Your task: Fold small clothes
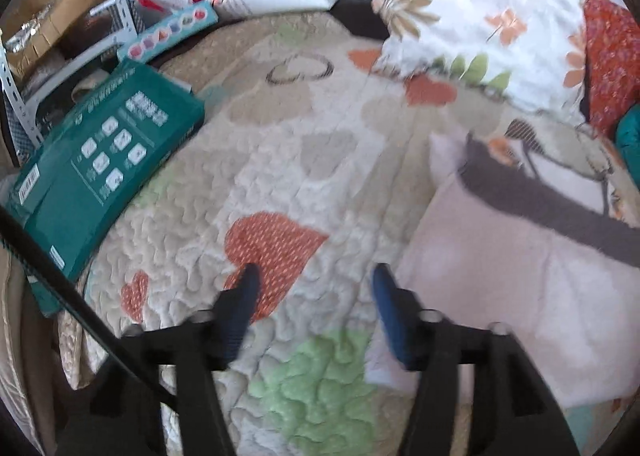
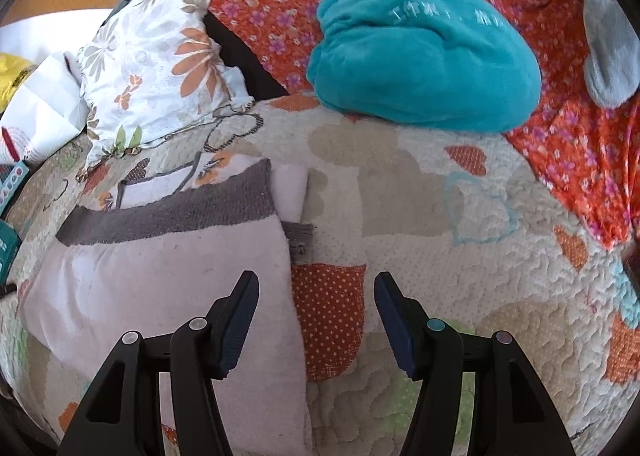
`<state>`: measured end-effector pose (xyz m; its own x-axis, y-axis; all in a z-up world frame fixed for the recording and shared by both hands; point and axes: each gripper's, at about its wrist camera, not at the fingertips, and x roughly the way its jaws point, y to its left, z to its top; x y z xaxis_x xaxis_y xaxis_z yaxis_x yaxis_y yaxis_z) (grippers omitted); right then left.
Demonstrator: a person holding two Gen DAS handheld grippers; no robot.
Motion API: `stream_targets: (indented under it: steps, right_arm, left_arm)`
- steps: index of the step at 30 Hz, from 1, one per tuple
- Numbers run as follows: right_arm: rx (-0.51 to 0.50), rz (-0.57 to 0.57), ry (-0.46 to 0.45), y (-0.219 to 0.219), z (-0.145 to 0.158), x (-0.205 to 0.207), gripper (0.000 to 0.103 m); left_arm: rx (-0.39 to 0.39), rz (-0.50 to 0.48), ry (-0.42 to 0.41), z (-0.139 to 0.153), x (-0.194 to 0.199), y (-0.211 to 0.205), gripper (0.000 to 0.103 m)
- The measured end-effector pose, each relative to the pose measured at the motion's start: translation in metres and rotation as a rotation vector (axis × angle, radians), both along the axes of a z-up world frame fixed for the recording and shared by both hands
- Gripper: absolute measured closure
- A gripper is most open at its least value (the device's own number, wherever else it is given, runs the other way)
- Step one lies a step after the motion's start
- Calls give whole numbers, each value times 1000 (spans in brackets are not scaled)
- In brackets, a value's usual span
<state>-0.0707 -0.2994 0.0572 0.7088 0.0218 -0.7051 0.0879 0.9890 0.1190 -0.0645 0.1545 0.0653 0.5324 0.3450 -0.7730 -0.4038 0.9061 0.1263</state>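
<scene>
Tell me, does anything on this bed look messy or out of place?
Mostly tidy. The pale pink cloth with the grey band lies folded on the quilt, though a fringed grey corner pokes out at its right edge. A teal fleece bundle sits bunched up, unfolded, behind it.

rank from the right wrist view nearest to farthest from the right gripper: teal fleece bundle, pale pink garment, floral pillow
1. pale pink garment, under the left finger of the right gripper.
2. floral pillow, upper left, past the garment.
3. teal fleece bundle, top centre; close to the pillow's range.
</scene>
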Motion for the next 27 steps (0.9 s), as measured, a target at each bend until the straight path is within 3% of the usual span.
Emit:
stream_targets:
  steps: [4,11,16,20,23,27]
  right_arm:
    - [-26,32,19,11,-5,1,38]
    - [-56,42,84,15,-18,6,38]
    - [-21,40,131,11,-29,11,38]
    - [-12,44,144,11,-33,14,37]
    - [-10,44,151,11,-34,14,33]
    - [11,28,163,6,-38,16,26]
  left_arm:
    - [16,-31,6,0,6,-14,35]
    - [-30,-14,71,-19,21,-12,34]
    - [-81,-21,128,-38,32,-11,34]
    - [-40,-39,136,-40,32,-19,35]
    - [-90,-67,168,-43,34,-17,95]
    - [-87,-47,167,-38,32,-16,99]
